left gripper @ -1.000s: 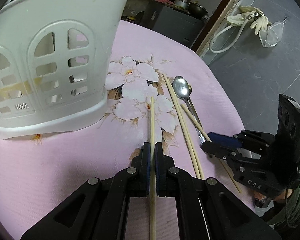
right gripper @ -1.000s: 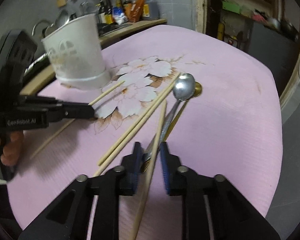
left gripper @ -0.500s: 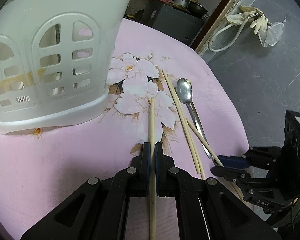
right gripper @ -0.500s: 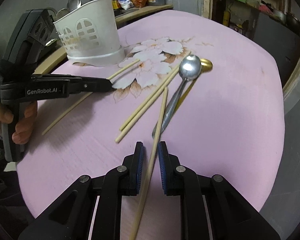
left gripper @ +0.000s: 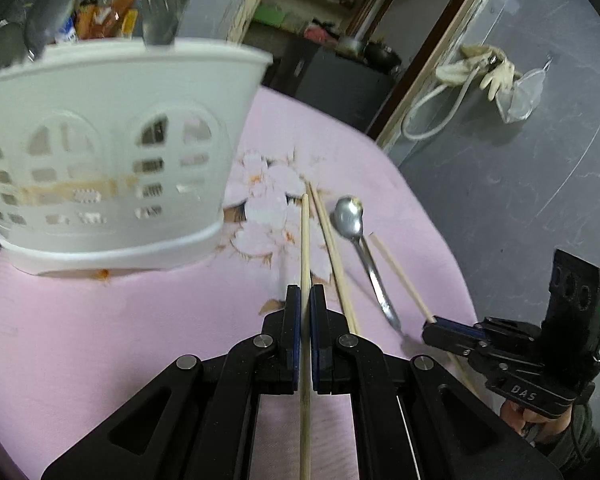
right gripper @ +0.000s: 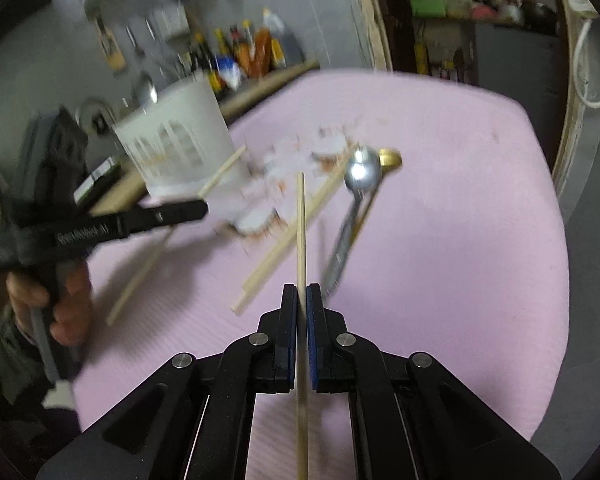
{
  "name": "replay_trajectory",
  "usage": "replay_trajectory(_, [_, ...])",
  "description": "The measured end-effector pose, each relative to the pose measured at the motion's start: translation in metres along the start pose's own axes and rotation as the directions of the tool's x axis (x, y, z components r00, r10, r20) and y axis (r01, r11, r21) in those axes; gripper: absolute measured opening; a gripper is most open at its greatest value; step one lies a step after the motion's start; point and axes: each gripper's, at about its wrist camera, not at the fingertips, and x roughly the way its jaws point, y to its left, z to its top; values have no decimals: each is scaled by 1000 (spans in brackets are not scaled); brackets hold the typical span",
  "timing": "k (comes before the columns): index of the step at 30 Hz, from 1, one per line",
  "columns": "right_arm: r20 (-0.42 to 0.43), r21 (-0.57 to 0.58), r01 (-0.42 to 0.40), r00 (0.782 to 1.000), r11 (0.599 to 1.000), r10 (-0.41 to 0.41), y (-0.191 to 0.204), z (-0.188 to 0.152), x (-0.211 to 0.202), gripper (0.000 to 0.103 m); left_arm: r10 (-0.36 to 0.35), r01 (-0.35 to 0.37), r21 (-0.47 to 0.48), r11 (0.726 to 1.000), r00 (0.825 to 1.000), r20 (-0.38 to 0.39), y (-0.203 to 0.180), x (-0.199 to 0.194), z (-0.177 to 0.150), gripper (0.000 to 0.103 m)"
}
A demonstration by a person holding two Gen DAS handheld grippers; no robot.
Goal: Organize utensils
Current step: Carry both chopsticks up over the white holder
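My left gripper (left gripper: 305,294) is shut on a wooden chopstick (left gripper: 305,240) and holds it above the pink cloth, pointing past the white slotted utensil holder (left gripper: 112,152). My right gripper (right gripper: 302,294) is shut on another chopstick (right gripper: 300,224), lifted off the cloth. It also shows in the left wrist view (left gripper: 436,326), low right. A pair of chopsticks (left gripper: 332,240) and a steel spoon (left gripper: 350,218) lie on the cloth between the grippers. A gold spoon (right gripper: 390,158) lies under the steel spoon (right gripper: 362,170).
The holder (right gripper: 176,140) has a fork (left gripper: 156,8) and other cutlery standing in it. The round table's pink cloth (right gripper: 460,200) drops off at the right. Bottles (right gripper: 240,56) stand on a shelf behind the table.
Both grippers rose from the cloth, each with its chopstick. The right gripper closed fully on its chopstick and lifted it. The left gripper tilted up toward the holder's rim.
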Motion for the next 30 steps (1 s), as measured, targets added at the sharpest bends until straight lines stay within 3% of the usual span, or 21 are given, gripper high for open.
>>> replay_trajectory(5, [207, -25, -18, 978, 1000, 23, 22, 13, -17, 3, 14, -16, 12, 1000, 990, 139, -6, -22, 3, 3])
replay_trajectory(8, [303, -70, -10, 953, 997, 31, 38, 27, -21, 3, 30, -37, 28, 999, 972, 233, -10, -40, 7, 3])
replay_trajectory(13, [433, -141, -2, 899, 990, 64, 65, 54, -22, 3, 80, -97, 28, 995, 926, 368, -11, -68, 23, 3])
replay_trajectory(16, [530, -183, 21, 844, 983, 80, 82, 68, -24, 3, 117, -143, 23, 989, 886, 448, -9, -83, 34, 3])
replay_trajectory(20, [596, -222, 37, 796, 974, 106, 102, 94, -19, 3, 146, -186, 23, 982, 833, 534, 1, -108, 50, 3])
replay_trajectory(23, [633, -228, -41, 753, 973, 181, 108, 121, -13, 3, 132, -162, -1, 987, 801, 584, 17, -124, 74, 3])
replay_trajectory(25, [670, -226, -143, 695, 963, 261, 106, 138, -6, 3, 132, -143, -31, 989, 786, 604, 32, -131, 91, 3])
replay_trajectory(27, [695, -220, -204, 653, 954, 300, 103, 148, 2, 3, 134, -125, -58, 990, 765, 630, 50, -132, 102, 3])
replay_trajectory(30, [719, -203, -244, 621, 948, 314, 102, 162, 18, 3, 156, -128, -91, 988, 722, 674, 79, -135, 112, 3])
